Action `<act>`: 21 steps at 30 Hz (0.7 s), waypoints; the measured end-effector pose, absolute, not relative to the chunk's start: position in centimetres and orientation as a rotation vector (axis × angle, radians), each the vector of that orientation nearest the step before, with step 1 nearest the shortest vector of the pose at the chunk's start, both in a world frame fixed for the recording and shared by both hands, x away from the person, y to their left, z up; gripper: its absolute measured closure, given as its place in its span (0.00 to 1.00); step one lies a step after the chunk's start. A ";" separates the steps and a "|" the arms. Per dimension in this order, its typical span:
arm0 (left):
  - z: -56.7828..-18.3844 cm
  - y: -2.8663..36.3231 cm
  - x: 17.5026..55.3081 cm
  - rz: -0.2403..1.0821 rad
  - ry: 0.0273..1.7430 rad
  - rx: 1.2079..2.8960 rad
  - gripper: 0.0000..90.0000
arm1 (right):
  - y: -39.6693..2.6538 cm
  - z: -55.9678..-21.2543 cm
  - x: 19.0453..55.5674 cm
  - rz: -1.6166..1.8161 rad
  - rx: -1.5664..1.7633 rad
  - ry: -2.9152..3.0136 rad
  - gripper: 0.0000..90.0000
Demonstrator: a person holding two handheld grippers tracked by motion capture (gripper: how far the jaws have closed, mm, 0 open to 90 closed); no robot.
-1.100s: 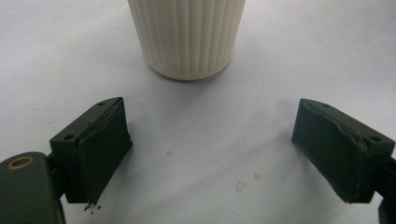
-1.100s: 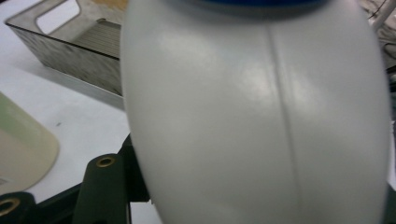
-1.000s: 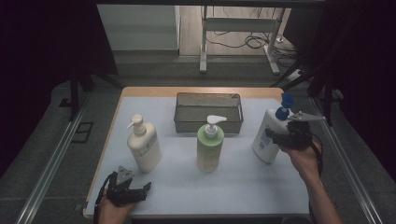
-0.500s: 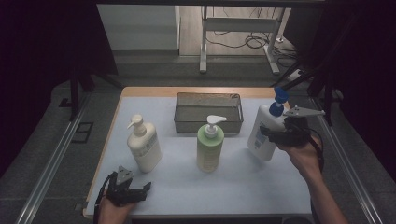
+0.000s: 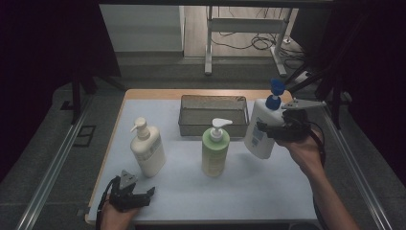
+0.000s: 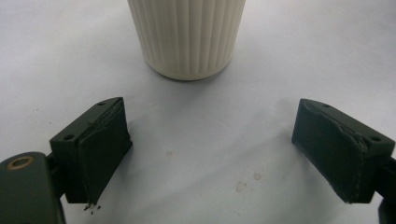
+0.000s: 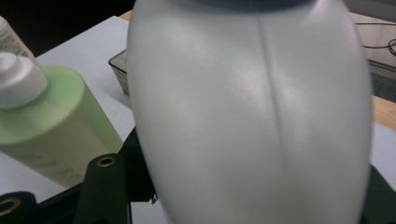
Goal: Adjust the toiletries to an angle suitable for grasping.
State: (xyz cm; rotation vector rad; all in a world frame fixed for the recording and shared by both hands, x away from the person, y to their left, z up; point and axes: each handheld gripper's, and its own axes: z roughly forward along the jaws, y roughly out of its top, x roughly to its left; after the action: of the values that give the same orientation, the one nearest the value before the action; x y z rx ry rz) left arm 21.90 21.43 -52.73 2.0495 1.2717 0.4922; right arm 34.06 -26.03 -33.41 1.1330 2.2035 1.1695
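- Left gripper (image 5: 143, 195) rests on the pale tabletop (image 5: 191, 187), jaws spread, facing a ribbed cream pump bottle (image 5: 147, 149).
- A smooth green pump bottle (image 5: 215, 152) stands before the wire-mesh basket (image 5: 213, 115).
- Right gripper (image 5: 268, 132) pinches the glossy white blue-capped bottle (image 5: 261, 127), tilted, raised off the tabletop beside the basket.

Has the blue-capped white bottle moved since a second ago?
Yes. The white bottle, held in the right gripper, has lifted and shifted left toward the wire basket.

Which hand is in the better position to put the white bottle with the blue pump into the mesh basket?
Right. The right gripper already clamps the white bottle beside the mesh basket. The left gripper rests open at the near edge.
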 end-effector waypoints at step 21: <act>-52.7 21.4 22.0 0.488 1.272 2.053 0.12 | -22.0 -31.3 37.3 1.197 1.112 2.191 0.44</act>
State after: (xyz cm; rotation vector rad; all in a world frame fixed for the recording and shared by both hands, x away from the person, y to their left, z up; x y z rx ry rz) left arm 21.96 21.43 -52.70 2.0527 1.2717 0.4883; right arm 37.31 -22.02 -31.31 1.1124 2.1905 1.1971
